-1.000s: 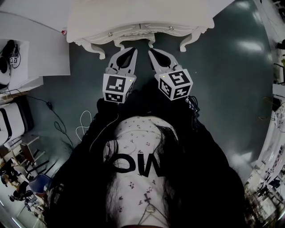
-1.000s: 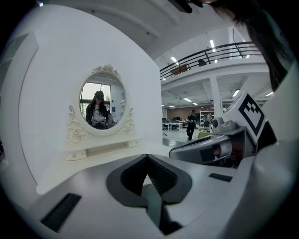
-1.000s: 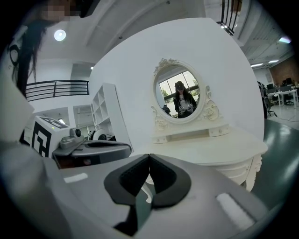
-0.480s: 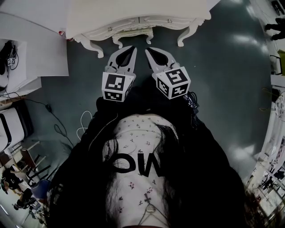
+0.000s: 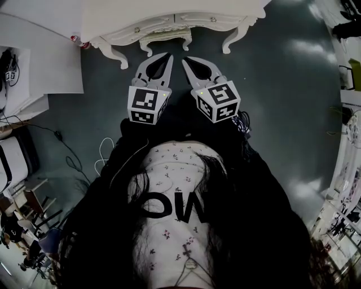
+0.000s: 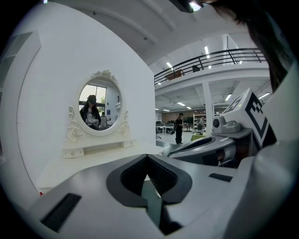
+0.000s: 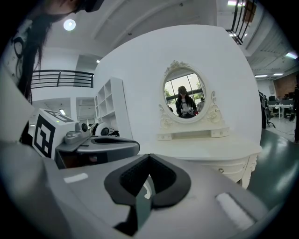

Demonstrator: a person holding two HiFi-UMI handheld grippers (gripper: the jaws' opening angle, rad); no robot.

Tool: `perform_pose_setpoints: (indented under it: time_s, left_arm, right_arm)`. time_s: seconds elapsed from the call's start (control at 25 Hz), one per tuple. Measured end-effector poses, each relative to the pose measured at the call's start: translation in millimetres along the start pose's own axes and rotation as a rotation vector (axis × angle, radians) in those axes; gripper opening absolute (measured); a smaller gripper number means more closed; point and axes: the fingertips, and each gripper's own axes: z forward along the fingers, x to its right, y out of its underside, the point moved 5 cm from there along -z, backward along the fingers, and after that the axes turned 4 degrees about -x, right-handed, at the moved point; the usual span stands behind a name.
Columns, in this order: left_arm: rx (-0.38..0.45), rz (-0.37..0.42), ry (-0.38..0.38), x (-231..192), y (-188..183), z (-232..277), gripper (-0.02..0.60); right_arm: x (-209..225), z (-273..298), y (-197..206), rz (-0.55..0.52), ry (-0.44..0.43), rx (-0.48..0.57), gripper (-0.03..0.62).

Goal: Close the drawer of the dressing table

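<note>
1. Head view: a white carved dressing table (image 5: 141, 11) with curved legs stands at the top edge, on a dark green floor (image 5: 282, 113). Its drawer (image 5: 203, 21), a white front with a small round knob (image 5: 213, 20), lies flush with the table's front as far as can be seen. The left gripper (image 5: 167, 56) and the right gripper (image 5: 185, 59), both grey with black-and-white marker cubes, are held side by side. They point at the table, near its front but apart from it. Each pair of jaws meets at the tips.

2. Left gripper view: the left gripper (image 6: 147, 157) has its jaws together with nothing between them. Beyond them lies the dressing table's pale top (image 6: 84, 163), with an oval mirror (image 6: 97, 108) in a white ornate frame standing at its back. The right gripper shows just beside, at the right.

3. Right gripper view: the right gripper (image 7: 149, 156) also has its jaws together and holds nothing. The mirror (image 7: 185, 95) stands above the table top. The drawer (image 7: 229, 167) shows below the top's edge, pushed in and well apart from the jaws.
</note>
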Motion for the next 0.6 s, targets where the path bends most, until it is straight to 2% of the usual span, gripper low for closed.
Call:
perform_pose_setpoints:
  time_s: [0.6]
  left_arm:
    - [-0.007, 0.043, 0.032, 19, 1, -7, 0.000]
  right_arm:
    - [-4, -16, 7, 0.013, 0.022, 0.021, 0.009]
